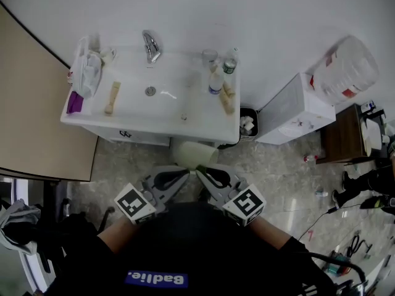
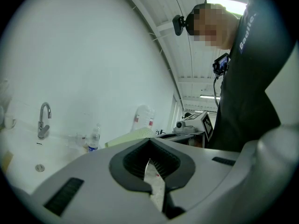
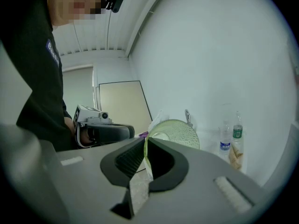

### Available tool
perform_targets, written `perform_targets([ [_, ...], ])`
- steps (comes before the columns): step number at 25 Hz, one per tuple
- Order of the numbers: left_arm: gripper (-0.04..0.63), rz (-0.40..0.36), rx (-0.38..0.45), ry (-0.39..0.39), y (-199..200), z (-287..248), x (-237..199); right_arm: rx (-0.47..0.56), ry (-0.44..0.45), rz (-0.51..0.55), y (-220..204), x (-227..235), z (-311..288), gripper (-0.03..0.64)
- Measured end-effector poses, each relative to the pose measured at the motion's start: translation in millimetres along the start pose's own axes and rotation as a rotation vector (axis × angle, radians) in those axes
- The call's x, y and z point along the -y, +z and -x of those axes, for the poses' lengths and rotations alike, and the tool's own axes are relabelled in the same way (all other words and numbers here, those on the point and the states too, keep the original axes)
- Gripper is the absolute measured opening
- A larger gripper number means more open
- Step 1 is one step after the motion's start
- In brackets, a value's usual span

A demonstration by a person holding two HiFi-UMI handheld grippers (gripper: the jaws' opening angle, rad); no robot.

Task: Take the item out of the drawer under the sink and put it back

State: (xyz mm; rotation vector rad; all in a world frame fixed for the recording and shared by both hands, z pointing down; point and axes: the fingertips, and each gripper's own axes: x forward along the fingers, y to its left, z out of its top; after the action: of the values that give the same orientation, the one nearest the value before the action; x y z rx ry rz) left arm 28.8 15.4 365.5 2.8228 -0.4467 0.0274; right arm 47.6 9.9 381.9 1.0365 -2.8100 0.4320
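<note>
A pale green plastic bowl [image 1: 194,153] hangs on its side just in front of the sink cabinet [image 1: 143,138], below the white sink [image 1: 162,91]. My right gripper [image 1: 200,171] is shut on the green bowl's rim [image 3: 174,130], which runs in between its jaws. My left gripper [image 1: 184,172] sits close beside it at the left, jaws shut with nothing between them. In the left gripper view the bowl [image 2: 130,136] shows just beyond my left gripper [image 2: 149,143]. In the right gripper view the right gripper [image 3: 145,141] fills the foreground. No drawer opening shows under the sink.
Bottles [image 1: 216,79] and a faucet [image 1: 151,45] stand on the sink. A small bin [image 1: 248,121], a white box [image 1: 295,111] and a big water jug [image 1: 345,71] are at the right. A beige door [image 1: 34,116] is at the left. Cables [image 1: 321,217] lie on the floor.
</note>
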Motion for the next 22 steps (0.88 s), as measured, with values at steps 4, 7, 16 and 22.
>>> perform_targets([
  [4,-0.012,0.0,-0.007,0.004,-1,1,-2,-0.027,0.0,0.002,-11,6,-5,0.021],
  [7,-0.012,-0.007,-0.012,-0.012,-2,1,-2,-0.066,0.0,-0.004,-23,12,-13,0.021],
  [16,-0.012,-0.032,-0.023,-0.054,-5,-4,-6,-0.18,0.007,0.004,-76,38,-49,0.021],
  [22,-0.012,-0.066,-0.036,-0.057,1,-8,-10,-0.278,0.029,0.037,-117,51,-74,0.021],
])
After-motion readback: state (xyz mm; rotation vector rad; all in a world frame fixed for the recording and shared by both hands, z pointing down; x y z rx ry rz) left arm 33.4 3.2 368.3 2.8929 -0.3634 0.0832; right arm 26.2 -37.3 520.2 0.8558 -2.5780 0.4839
